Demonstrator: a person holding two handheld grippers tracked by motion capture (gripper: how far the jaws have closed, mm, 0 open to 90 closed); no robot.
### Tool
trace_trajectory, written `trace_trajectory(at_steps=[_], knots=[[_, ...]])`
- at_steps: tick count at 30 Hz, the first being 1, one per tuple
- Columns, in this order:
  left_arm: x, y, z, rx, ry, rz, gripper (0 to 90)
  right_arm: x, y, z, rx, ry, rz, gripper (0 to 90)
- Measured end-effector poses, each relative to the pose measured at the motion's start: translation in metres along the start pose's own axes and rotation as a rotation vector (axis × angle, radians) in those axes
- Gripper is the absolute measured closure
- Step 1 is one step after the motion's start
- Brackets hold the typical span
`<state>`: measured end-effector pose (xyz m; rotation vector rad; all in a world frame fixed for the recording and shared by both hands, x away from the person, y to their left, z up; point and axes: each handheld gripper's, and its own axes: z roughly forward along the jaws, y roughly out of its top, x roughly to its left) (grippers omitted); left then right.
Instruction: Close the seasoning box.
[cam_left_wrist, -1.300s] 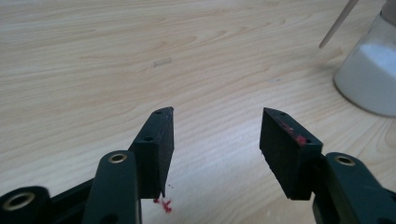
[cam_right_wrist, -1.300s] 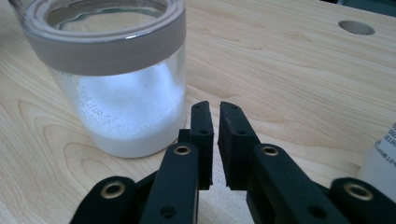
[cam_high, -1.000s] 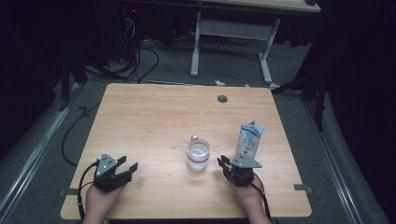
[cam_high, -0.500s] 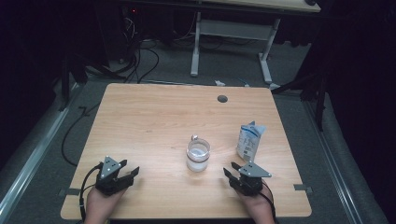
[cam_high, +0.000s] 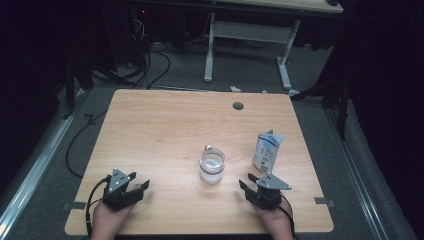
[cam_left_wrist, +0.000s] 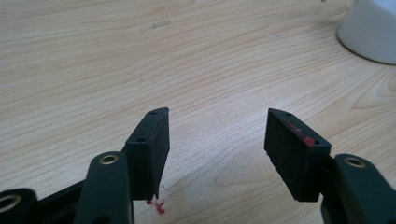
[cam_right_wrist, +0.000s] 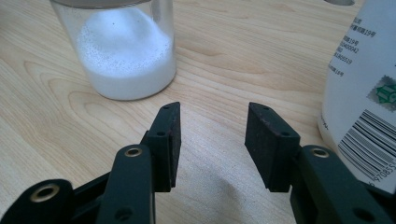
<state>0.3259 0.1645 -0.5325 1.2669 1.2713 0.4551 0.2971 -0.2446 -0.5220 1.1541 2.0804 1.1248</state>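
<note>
A clear glass (cam_high: 212, 166) holding white foamy liquid stands at the table's front middle; in the right gripper view the glass (cam_right_wrist: 126, 51) is ahead and left of the jaws. To its right a white and blue pouch (cam_high: 267, 150) stands upright and free, and the pouch (cam_right_wrist: 359, 88) is close at the right. My right gripper (cam_high: 247, 180) (cam_right_wrist: 212, 109) rests near the front edge just short of the pouch; its jaws have just been opening, with nothing between them. At the front left my left gripper (cam_high: 139, 181) (cam_left_wrist: 217, 116) is open and empty, the glass's white base (cam_left_wrist: 371, 28) far off.
The wooden table (cam_high: 175, 125) has a round cable hole (cam_high: 238, 105) near its far edge. Behind it stand the white legs of another desk (cam_high: 210, 50), and cables (cam_high: 150, 65) lie on the dark floor.
The right gripper let go of the pouch and drew back toward the front edge. The pouch stays upright on the table. The left gripper kept still.
</note>
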Motion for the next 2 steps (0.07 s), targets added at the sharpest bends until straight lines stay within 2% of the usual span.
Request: trace_trajectory(at_steps=[2], knots=[[-0.0001,-0.0002,-0.0002,0.002,-0.002,0.001,40.8,0.0001,0.0007,0.0004,-0.001,-0.002,-0.004,53.9]])
